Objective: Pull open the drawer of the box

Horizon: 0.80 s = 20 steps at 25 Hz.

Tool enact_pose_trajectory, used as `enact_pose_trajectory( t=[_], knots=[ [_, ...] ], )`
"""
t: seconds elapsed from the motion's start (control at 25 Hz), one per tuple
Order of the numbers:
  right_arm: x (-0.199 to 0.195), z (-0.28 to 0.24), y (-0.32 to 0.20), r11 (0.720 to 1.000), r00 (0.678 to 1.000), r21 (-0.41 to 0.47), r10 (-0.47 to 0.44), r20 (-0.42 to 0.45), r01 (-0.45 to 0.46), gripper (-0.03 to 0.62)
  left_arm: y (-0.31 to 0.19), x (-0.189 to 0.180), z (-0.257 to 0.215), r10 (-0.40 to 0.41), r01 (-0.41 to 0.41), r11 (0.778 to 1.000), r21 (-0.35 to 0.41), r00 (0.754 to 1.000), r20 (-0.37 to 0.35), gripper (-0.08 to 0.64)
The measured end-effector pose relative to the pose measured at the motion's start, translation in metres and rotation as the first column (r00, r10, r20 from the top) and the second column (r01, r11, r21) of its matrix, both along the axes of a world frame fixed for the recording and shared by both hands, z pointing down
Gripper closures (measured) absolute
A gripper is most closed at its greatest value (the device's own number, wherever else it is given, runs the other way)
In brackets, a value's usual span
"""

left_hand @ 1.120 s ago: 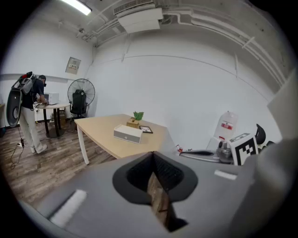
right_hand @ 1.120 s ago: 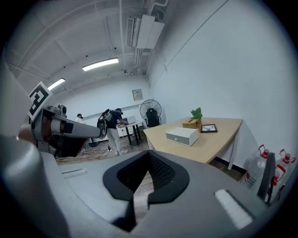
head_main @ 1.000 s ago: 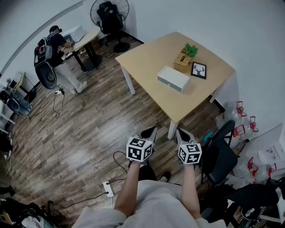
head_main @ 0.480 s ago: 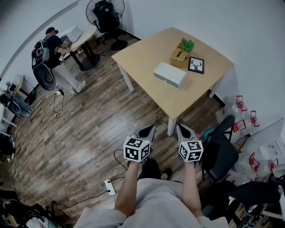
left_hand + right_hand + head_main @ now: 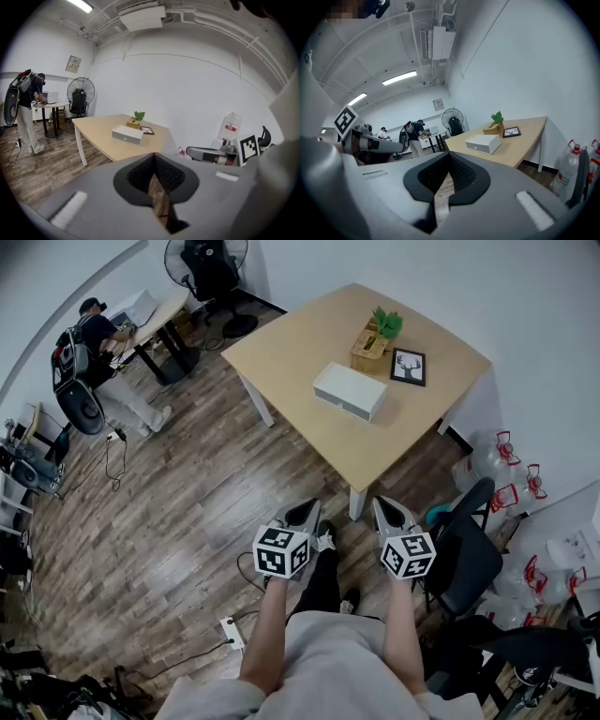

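White box [image 5: 349,390] on table [image 5: 281,343] (near plant [image 5: 386,322])

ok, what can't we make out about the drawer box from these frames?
- Drawer pull on the white box: only a speck on the front face in both gripper views, too small to tell its shape. The head view shows that face as a thin strip.
- Box's back: turned away from every view.
- Drawer seams: too small anywhere.
- Far legs of the table: hidden under its own top in the head view.

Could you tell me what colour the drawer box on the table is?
White box, clearest in head view.
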State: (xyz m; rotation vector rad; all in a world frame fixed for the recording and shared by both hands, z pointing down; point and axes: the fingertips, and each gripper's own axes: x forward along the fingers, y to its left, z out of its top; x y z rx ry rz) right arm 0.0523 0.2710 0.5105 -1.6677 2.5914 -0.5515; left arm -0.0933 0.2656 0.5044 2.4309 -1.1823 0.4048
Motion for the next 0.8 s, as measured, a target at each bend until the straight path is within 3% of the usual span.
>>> enact_pose_trajectory(
  t=[0.52, 0.8],
  knots=[
    [0.023, 0.028, -0.109, 0.996, 0.997, -0.092, -0.029, -0.070, 0.023, 0.591, -0.156, 0.035, 0.009, -0.008, 0.005, 0.999, -0.034, 0.996, -0.092, 0.508],
    [0.036, 0.010, -0.204, 0.995, 0.996, -0.099, -0.008, -0.094, -0.001, 0.591, -0.248, 0.046, 0.012, 0.045, -0.047, 0.998, -0.045, 0.998, -0.040, 0.508]
  ],
)
